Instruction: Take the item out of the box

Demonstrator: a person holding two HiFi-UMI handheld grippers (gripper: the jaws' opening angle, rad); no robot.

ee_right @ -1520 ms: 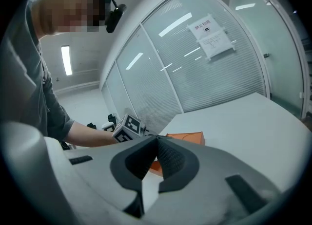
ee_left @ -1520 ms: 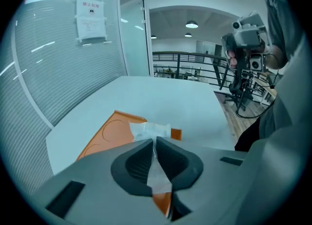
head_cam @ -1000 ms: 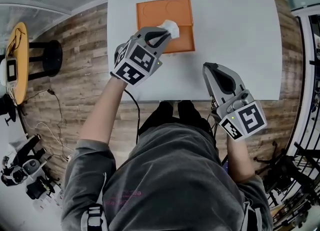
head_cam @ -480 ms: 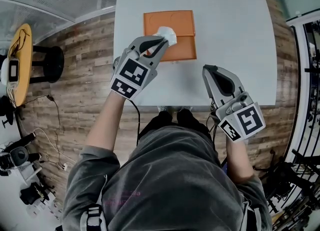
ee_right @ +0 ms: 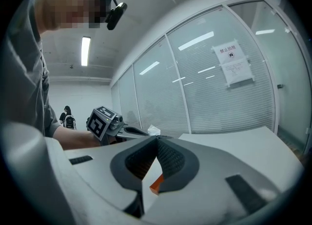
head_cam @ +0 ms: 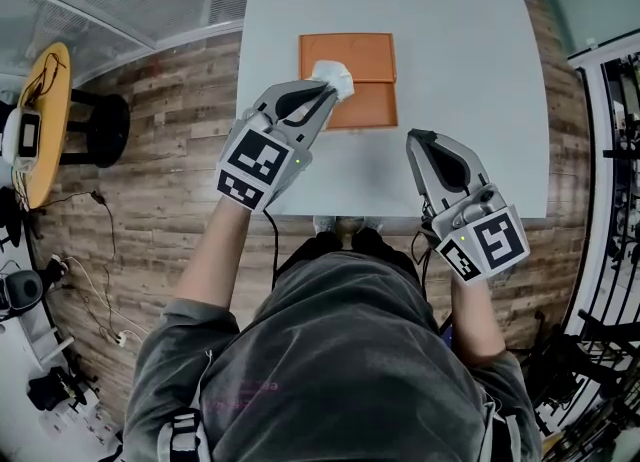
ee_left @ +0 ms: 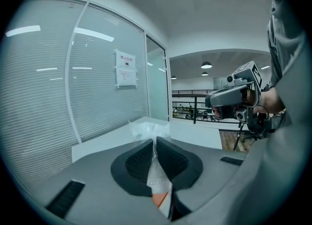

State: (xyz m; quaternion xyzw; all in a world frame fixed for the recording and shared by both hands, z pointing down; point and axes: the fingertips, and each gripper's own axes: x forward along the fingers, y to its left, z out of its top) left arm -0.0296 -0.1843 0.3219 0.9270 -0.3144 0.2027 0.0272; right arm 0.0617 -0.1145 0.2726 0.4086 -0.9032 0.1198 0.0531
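Step in hand, as judged: lift-out. The left gripper (head_cam: pixel 322 93) is clamped on a thin white packet (head_cam: pixel 336 76), and its film is seen pinched between the pads (ee_left: pixel 138 159) in the left gripper view. The packet is held over the orange box (head_cam: pixel 365 55), projecting from the jaw tips toward 1 o'clock. The right gripper (head_cam: pixel 417 138), at 4 o'clock of the box, is closed on nothing. Next called for: the packet is to be carried clear of the box and set on the bare table (head_cam: pixel 470 70).

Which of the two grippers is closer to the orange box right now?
Left. The left gripper, shut on a white wrapped item, is over the orange box's near-left part; the right gripper is apart from it, by the table's near edge.
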